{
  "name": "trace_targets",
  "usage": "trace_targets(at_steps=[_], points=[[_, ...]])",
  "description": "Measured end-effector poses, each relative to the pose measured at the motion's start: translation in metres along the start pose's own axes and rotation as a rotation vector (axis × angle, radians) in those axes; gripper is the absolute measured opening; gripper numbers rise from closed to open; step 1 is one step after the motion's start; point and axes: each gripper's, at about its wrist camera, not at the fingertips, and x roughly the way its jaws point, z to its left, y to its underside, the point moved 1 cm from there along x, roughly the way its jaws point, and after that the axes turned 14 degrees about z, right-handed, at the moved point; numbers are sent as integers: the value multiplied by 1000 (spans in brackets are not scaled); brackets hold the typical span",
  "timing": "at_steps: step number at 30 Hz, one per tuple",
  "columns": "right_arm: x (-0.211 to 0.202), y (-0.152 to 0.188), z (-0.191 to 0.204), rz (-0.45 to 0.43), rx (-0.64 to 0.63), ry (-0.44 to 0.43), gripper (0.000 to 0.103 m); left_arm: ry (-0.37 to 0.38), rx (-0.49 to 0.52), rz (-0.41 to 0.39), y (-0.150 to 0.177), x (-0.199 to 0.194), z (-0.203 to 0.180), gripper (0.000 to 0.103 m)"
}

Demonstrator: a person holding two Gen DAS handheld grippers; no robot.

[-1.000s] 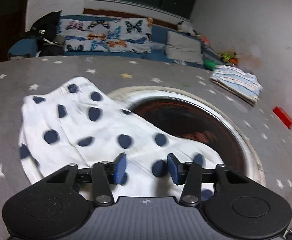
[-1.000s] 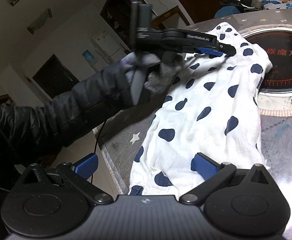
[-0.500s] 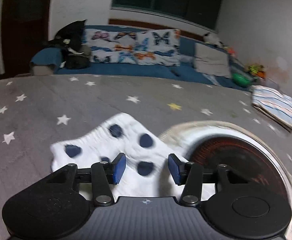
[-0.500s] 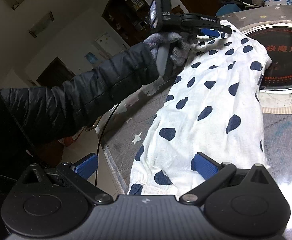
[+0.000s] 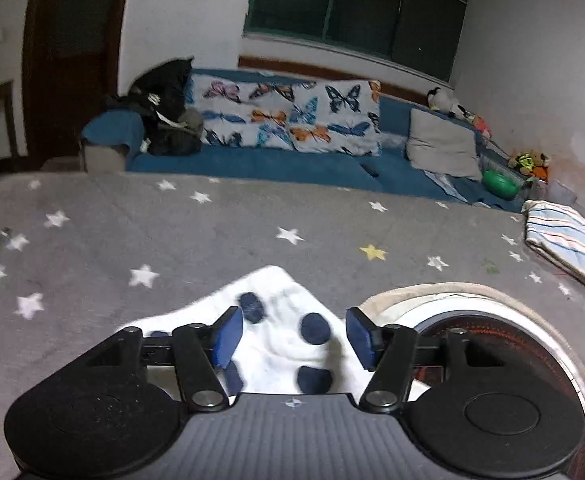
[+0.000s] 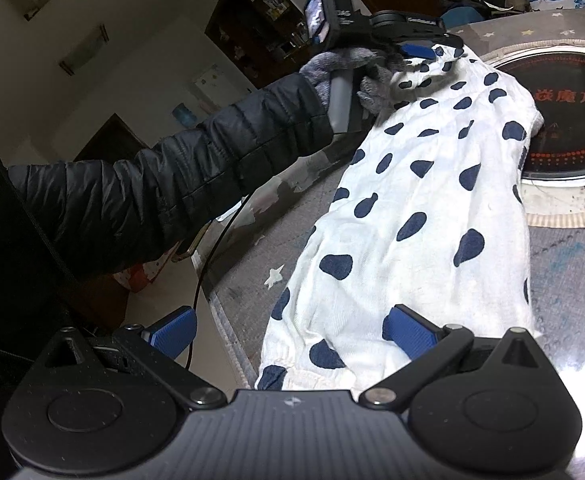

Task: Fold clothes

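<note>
Two handheld grippers frame a white, navy-spotted garment (image 6: pixel 424 200) laid lengthwise along a grey, star-printed tablecloth (image 5: pixel 212 240), its right edge lapping over a round induction hob (image 6: pixel 564 128) set into the table.

At the left of the right-wrist frame, a dark padded sleeve (image 6: pixel 164 184) reaches in across the table edge. Its gloved hand (image 6: pixel 352 72), at upper centre, carries the left gripper (image 5: pixel 290 336) over the garment's far end. In the left wrist view, that gripper's blue pads (image 5: pixel 226 334) stand spread, with a corner of the cloth lying between and below them; nothing is pinched. The position suggests the far corner is being lined up for a grasp, though a release would look the same.

Along the bottom of the right-wrist frame, the right gripper (image 6: pixel 288 334) also stands wide apart. One pad sits over the gathered near hem and the other hangs off the table's side, straddling the cloth edge without gripping it.

With the garment spread full length and one tool at each end, the setup fits either a lengthwise fold about to be drawn or cloth just smoothed flat.

At the far right of the left-wrist frame, a striped cloth (image 5: pixel 568 240) lies folded near the table's edge.
</note>
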Motion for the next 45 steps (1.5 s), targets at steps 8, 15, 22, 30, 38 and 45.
trace_targets(at_steps=[8, 15, 22, 30, 38, 45], points=[[-2, -3, 0, 7, -10, 16, 103, -87, -70, -71, 21, -26, 26, 60], [-3, -2, -2, 9, -13, 25, 103, -140, -116, -69, 30, -29, 38, 60], [-3, -2, -2, 11, -15, 34, 103, -142, -148, -33, 34, -25, 44, 57], [-4, -3, -1, 13, -16, 43, 103, -110, -180, -19, 33, -25, 52, 30], [-10, -2, 1, -44, 20, 72, 103, -40, -144, -83, 34, -49, 32, 17], [-35, 0, 9, -163, 35, 148, 103, 54, -81, -159, 38, -97, -3, 17]])
